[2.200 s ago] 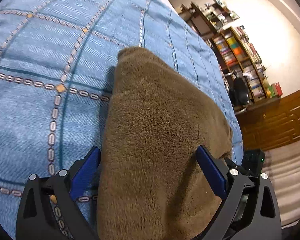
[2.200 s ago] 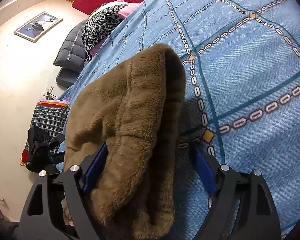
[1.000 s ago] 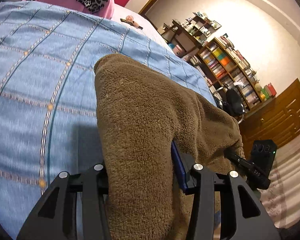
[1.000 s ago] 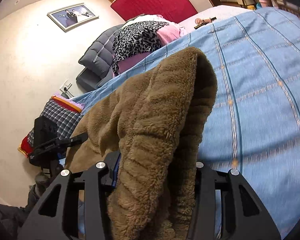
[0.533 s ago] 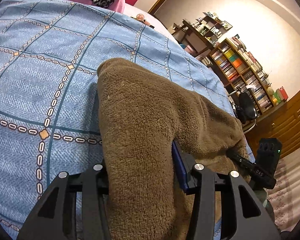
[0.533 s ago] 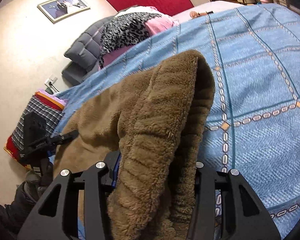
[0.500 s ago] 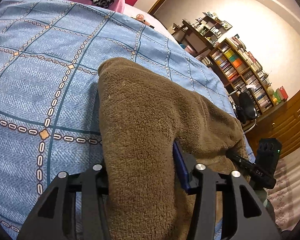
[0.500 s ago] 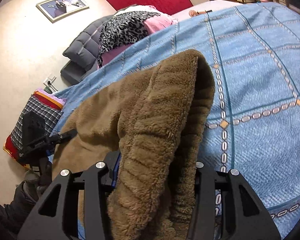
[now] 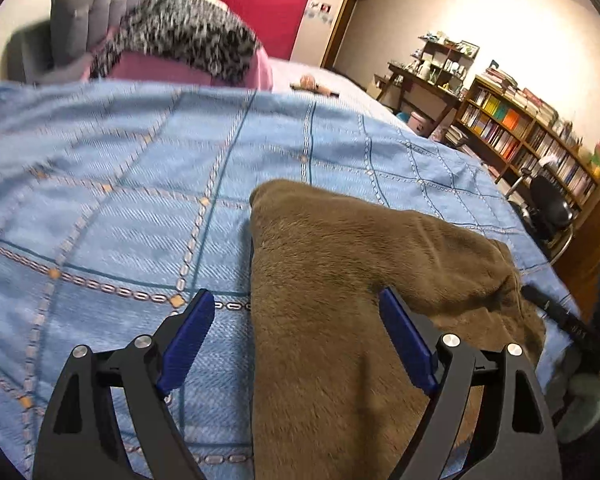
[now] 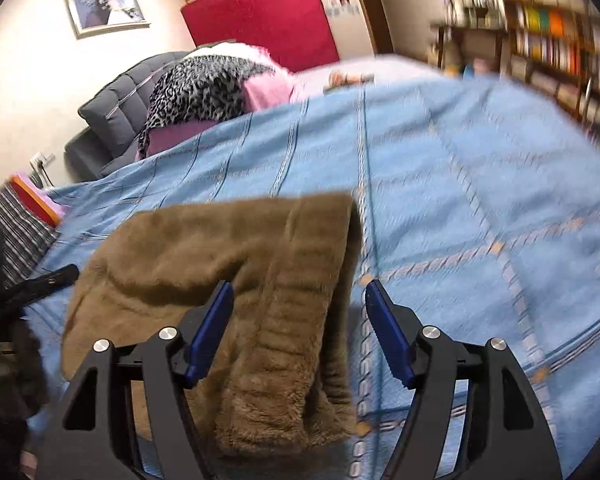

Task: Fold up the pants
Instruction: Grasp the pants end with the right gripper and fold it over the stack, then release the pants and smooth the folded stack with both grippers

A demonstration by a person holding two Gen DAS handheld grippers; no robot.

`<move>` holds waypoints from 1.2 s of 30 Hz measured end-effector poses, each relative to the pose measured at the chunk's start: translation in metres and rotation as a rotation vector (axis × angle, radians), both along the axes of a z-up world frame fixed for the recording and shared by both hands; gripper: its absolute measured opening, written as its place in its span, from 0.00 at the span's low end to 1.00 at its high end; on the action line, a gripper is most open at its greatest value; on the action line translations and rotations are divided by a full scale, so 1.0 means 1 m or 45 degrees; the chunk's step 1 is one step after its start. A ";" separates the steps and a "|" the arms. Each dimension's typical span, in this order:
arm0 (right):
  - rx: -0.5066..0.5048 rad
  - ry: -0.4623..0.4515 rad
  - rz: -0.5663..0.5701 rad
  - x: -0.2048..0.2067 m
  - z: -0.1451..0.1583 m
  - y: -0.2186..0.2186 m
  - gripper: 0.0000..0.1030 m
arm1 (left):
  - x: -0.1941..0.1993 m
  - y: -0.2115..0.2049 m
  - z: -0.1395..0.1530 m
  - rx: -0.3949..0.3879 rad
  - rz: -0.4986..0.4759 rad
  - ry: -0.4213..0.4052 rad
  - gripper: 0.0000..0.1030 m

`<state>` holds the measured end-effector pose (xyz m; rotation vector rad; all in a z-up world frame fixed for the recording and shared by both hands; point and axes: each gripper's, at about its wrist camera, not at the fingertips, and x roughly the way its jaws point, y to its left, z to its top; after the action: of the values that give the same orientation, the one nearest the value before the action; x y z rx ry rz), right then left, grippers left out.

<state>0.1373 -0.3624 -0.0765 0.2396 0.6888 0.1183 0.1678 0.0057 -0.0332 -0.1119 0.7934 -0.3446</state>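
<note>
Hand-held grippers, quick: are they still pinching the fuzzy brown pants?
Left hand-held gripper: opening, pads off the brown pants.
Right hand-held gripper: opening too, pants lie loose between its pads.

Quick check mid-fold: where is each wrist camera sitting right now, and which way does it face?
Left wrist: on the left gripper, facing along the blue bedspread toward the bookshelf; its opening blue fingers straddle the brown pants.
Right wrist: on the right gripper, facing the grey headboard; jaws opening around the pants' ribbed edge.
Shared: pants, bedspread, leopard-print blanket, each other's gripper.
</note>
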 end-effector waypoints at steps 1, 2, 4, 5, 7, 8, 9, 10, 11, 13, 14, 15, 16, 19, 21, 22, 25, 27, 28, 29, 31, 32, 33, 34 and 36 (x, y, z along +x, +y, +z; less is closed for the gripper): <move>-0.018 -0.020 0.012 0.000 0.004 0.004 0.68 | -0.005 -0.004 0.002 0.026 -0.006 -0.021 0.86; -0.024 -0.037 0.037 0.000 0.007 0.009 0.68 | -0.011 -0.010 0.003 0.063 -0.019 -0.043 0.86; -0.001 -0.037 0.107 0.006 0.008 0.019 0.68 | -0.016 -0.018 -0.002 0.115 -0.043 -0.057 0.87; 0.016 -0.026 0.138 0.010 0.004 0.023 0.68 | -0.018 -0.022 -0.005 0.138 -0.057 -0.056 0.87; 0.037 0.002 0.186 0.018 -0.005 0.028 0.68 | -0.016 -0.031 -0.017 0.161 -0.072 -0.022 0.87; 0.035 0.026 0.183 0.023 -0.012 0.028 0.68 | -0.017 -0.031 -0.021 0.160 -0.077 -0.005 0.87; 0.041 0.045 0.177 0.026 -0.017 0.028 0.68 | -0.015 -0.033 -0.028 0.162 -0.086 0.017 0.87; 0.054 0.064 0.173 0.030 -0.023 0.026 0.68 | -0.013 -0.035 -0.033 0.169 -0.091 0.029 0.87; 0.069 0.084 0.164 0.034 -0.029 0.022 0.68 | -0.010 -0.037 -0.037 0.173 -0.097 0.040 0.88; 0.083 0.111 0.161 0.037 -0.040 0.019 0.68 | -0.008 -0.038 -0.043 0.164 -0.103 0.055 0.88; 0.080 0.119 0.163 0.038 -0.046 0.019 0.68 | -0.006 -0.039 -0.046 0.153 -0.105 0.065 0.88; 0.073 0.120 0.167 0.039 -0.049 0.019 0.68 | -0.004 -0.039 -0.047 0.149 -0.105 0.073 0.88; 0.062 0.121 0.168 0.040 -0.053 0.021 0.68 | -0.006 -0.038 -0.050 0.149 -0.104 0.076 0.89; 0.040 0.121 0.164 0.040 -0.055 0.022 0.68 | -0.006 -0.041 -0.052 0.158 -0.086 0.088 0.90; 0.025 0.119 0.161 0.040 -0.056 0.024 0.68 | -0.005 -0.041 -0.052 0.161 -0.076 0.093 0.90; 0.016 0.117 0.160 0.040 -0.056 0.025 0.68 | -0.006 -0.041 -0.051 0.167 -0.070 0.094 0.90; -0.020 0.115 0.152 0.040 -0.055 0.028 0.68 | -0.010 -0.046 -0.046 0.216 -0.047 0.078 0.90; -0.055 0.104 0.135 0.035 -0.050 0.031 0.68 | -0.013 -0.050 -0.042 0.258 -0.033 0.063 0.90; -0.068 0.092 0.126 0.033 -0.047 0.032 0.68 | -0.015 -0.051 -0.039 0.280 -0.026 0.050 0.90; -0.075 0.076 0.112 0.028 -0.042 0.034 0.69 | -0.017 -0.052 -0.037 0.298 -0.021 0.038 0.90; -0.064 0.051 0.091 0.020 -0.035 0.037 0.72 | -0.021 -0.054 -0.034 0.337 -0.008 0.022 0.90; -0.053 0.036 0.079 0.014 -0.030 0.037 0.75 | -0.022 -0.053 -0.032 0.346 -0.003 0.018 0.90; -0.049 0.024 0.072 0.009 -0.027 0.038 0.75 | -0.024 -0.053 -0.030 0.351 0.006 0.018 0.90; -0.052 0.012 0.063 0.003 -0.023 0.040 0.76 | -0.025 -0.052 -0.028 0.348 0.014 0.018 0.90; -0.070 0.007 0.054 -0.007 -0.020 0.042 0.78 | -0.029 -0.051 -0.023 0.331 0.027 0.013 0.90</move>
<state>0.1306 -0.3204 -0.0960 0.1727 0.7015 0.1393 0.1389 -0.0453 -0.0562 0.1215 0.8400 -0.2187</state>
